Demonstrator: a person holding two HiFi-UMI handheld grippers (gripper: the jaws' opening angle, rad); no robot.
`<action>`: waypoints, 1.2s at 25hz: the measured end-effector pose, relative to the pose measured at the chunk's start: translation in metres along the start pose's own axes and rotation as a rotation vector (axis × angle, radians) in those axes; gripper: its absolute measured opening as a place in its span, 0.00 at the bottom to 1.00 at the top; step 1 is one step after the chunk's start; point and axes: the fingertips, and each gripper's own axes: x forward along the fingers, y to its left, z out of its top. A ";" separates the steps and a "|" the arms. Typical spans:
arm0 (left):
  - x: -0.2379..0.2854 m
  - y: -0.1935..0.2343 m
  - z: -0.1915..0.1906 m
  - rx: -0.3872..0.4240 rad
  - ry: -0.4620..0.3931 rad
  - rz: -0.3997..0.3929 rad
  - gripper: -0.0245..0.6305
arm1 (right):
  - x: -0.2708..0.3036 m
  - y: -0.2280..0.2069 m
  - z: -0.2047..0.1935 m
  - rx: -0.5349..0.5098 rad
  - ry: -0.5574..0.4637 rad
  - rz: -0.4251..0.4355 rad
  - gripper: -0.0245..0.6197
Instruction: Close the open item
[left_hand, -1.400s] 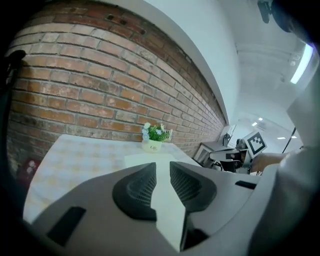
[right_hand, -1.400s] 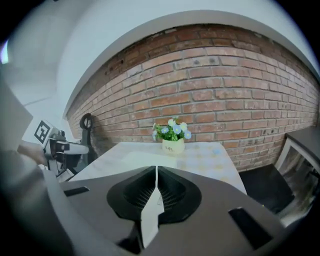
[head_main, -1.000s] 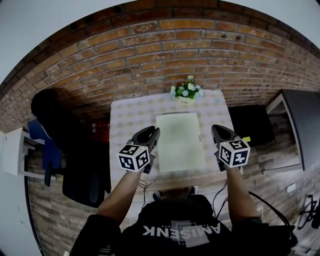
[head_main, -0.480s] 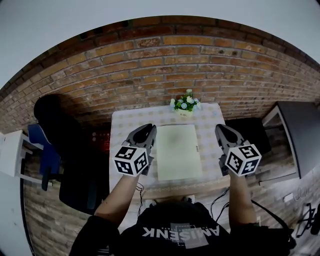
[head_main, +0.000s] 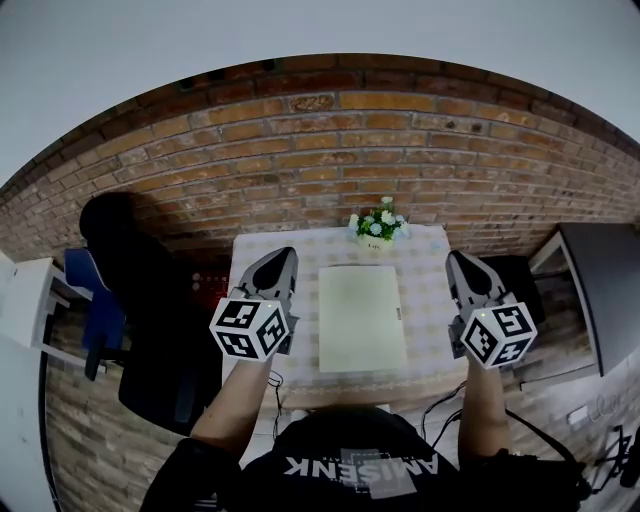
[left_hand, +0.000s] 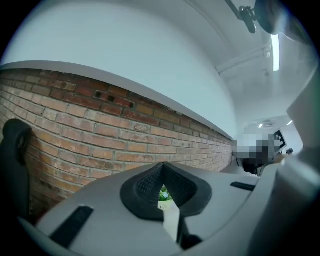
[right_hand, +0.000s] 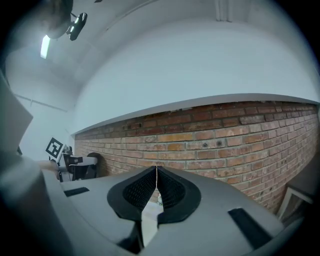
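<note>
A pale, flat laptop (head_main: 362, 318) lies with its lid down in the middle of the small checked table (head_main: 425, 300). My left gripper (head_main: 283, 256) hangs in the air over the table's left edge, well clear of the laptop; its jaws have just been closing and now stand shut with nothing between them. My right gripper (head_main: 462, 258) hovers over the right edge, also shut and empty. In the left gripper view the left gripper (left_hand: 162, 166) points level at the brick wall, as does the right gripper (right_hand: 156, 168) in the right gripper view.
A small pot of white flowers (head_main: 377, 226) stands at the table's far edge against the brick wall (head_main: 350, 150). A black office chair (head_main: 130, 290) is left of the table, a dark cabinet (head_main: 600, 290) right of it, and a white shelf (head_main: 25, 310) at the far left.
Both grippers have risen and drawn apart, away from the laptop. The left jaws, open a second ago, have closed. The laptop lies unmoved.
</note>
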 end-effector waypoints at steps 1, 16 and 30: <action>-0.002 0.002 0.003 -0.002 -0.004 0.006 0.06 | -0.001 0.000 0.003 -0.005 -0.009 -0.003 0.10; -0.014 0.010 0.013 0.019 -0.026 0.060 0.06 | -0.015 -0.012 0.017 -0.052 -0.049 -0.062 0.10; -0.004 0.007 0.007 0.033 -0.010 0.054 0.06 | -0.014 -0.017 0.010 -0.054 -0.039 -0.066 0.10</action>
